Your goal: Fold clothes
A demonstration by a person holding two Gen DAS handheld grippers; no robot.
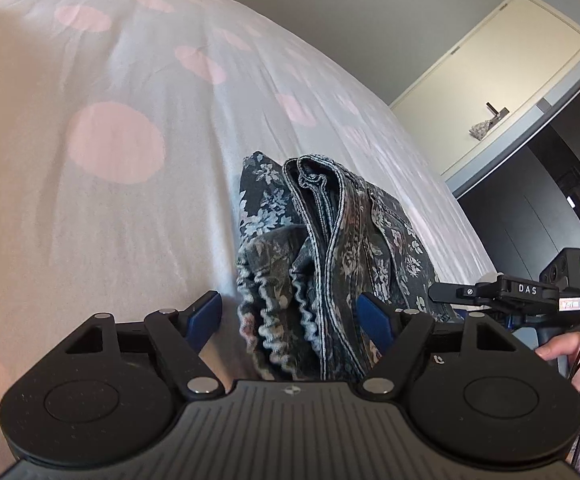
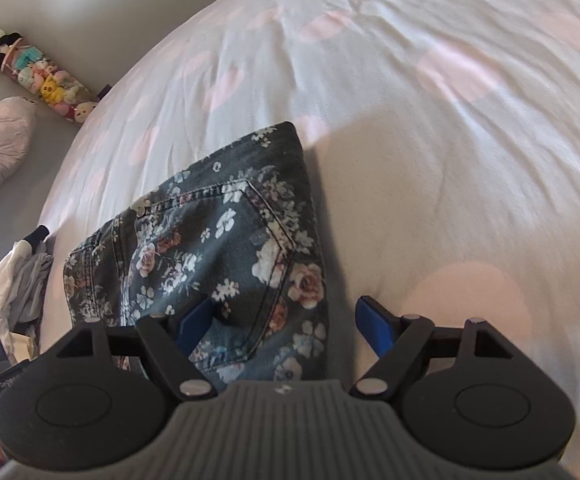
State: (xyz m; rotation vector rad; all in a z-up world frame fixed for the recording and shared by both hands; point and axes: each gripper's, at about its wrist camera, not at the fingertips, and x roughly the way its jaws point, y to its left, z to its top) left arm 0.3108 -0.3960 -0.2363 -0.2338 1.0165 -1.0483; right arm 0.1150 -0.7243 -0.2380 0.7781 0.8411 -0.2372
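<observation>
Folded floral denim jeans are lying on the pink-dotted white bedsheet. The left gripper and right gripper are both standing spread wide, straddling the jeans, gripping nothing.

Dark floral denim shorts on white, pink-dotted bedsheet.

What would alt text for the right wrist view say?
Folded floral denim shorts lie on a white bedspread with pink dots, between the open blue fingers of the right hand-held gripper. Stuffed toys line the far wall.
</observation>
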